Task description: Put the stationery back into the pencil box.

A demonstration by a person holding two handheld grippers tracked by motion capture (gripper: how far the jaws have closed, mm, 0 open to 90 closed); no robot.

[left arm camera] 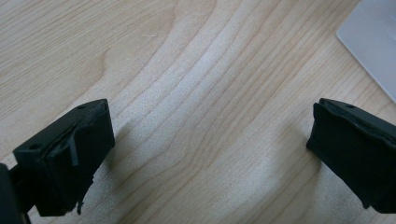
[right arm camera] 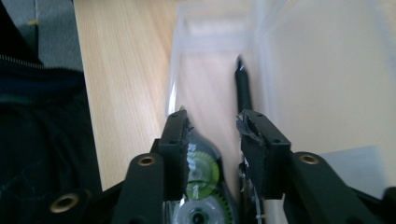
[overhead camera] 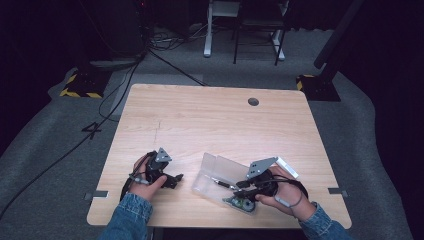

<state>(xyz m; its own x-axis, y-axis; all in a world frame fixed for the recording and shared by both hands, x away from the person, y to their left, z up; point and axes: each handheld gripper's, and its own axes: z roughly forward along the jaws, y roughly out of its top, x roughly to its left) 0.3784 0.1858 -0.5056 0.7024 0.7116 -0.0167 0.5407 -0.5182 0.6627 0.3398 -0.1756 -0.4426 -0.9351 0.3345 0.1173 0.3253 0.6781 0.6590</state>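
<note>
Desks: we count one desk (overhead camera: 210, 120), of light wood.
Clear plastic boxes: we see one clear box (overhead camera: 220, 172) with open lid.
Black pens: one pen (right arm camera: 243, 88) inside the box.
Correction tape rollers: one roller (right arm camera: 201, 173), with green wheel.
Claws: we count two, left claw (overhead camera: 175, 179) and right claw (overhead camera: 239, 185).

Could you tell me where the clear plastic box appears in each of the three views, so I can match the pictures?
High view: the clear plastic box lies near the table's front edge, right of centre, under the right gripper.
Left gripper view: one pale corner of it sits at the upper right.
Right gripper view: it runs up the middle, past the gripper's tips.
Shared landmark: the light wooden table.
</note>
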